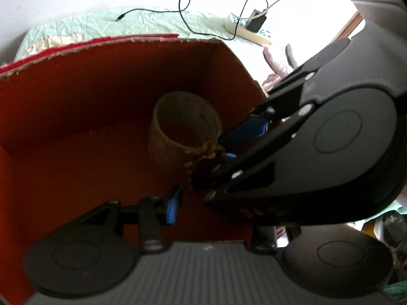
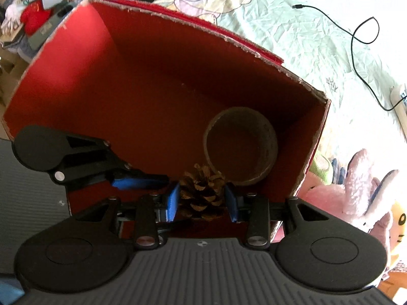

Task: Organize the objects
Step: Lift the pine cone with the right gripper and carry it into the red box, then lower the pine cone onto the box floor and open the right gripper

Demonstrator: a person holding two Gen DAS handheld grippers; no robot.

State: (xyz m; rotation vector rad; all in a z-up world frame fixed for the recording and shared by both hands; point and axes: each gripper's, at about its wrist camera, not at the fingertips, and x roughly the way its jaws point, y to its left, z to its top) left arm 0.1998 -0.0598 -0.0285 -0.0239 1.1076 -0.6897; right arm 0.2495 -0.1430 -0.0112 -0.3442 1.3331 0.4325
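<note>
Pine cone: a brown, scaly pine cone [image 2: 202,195] sits between the two blue pads of the right gripper [image 2: 202,200], low inside the box, at its near side.
Right gripper: it is closed down to the width of the cone and is holding it by the sides. In the left wrist view it reaches in from the right, and the cone [image 1: 203,153] shows at its tip.
Roll: a round brown cardboard ring [image 2: 240,146], like an empty tape roll, stands in the far right corner. It is just beside the cone and may be touching it; I cannot tell.
Box: a red cardboard box with torn edges [image 2: 84,81] on a pale green bed sheet [image 2: 300,33].
Left gripper: only one blue pad [image 1: 173,207] shows, the other is hidden behind the right gripper, so I cannot tell if it is wide or narrow. Its tip [image 2: 138,183] is inside the box on the left.
What could go wrong: the scales are bumpy, so the cone could slip or break. It could knock the ring over when let go. The two grippers are close and could bump.
</note>
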